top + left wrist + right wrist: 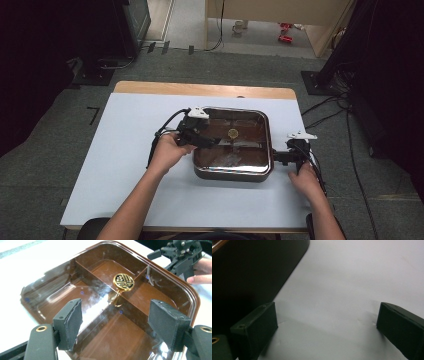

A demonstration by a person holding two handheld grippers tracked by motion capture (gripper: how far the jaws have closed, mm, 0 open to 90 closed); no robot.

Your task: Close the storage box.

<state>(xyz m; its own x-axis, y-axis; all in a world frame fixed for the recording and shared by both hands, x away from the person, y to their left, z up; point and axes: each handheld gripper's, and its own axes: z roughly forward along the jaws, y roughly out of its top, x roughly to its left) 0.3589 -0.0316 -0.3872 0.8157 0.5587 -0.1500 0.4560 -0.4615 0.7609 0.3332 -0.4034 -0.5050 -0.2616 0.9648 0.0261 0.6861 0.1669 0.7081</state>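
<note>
High view shows a brown box with a clear lid sitting right of centre on the white table. A gold knob marks the middle of the lid. The left gripper hovers over the box's left half; the right gripper rests on the table just beside the box's right edge.

Left gripper view has the jaws spread wide, nothing between them, aimed past the knob at the lid over the dividers. Right gripper view shows its jaws apart as well, bare table between them and the dark box wall at the left.

My guess is that the lid is to come off by the knob. The risks, as I judge them:
- The knob is small and glossy, so pads closing off-centre could slip off.
- A tilted pull could jam the lid in the rim and drag the whole box along.
- With the right gripper not clamping the box, nothing steadies it if the lid sticks.
</note>
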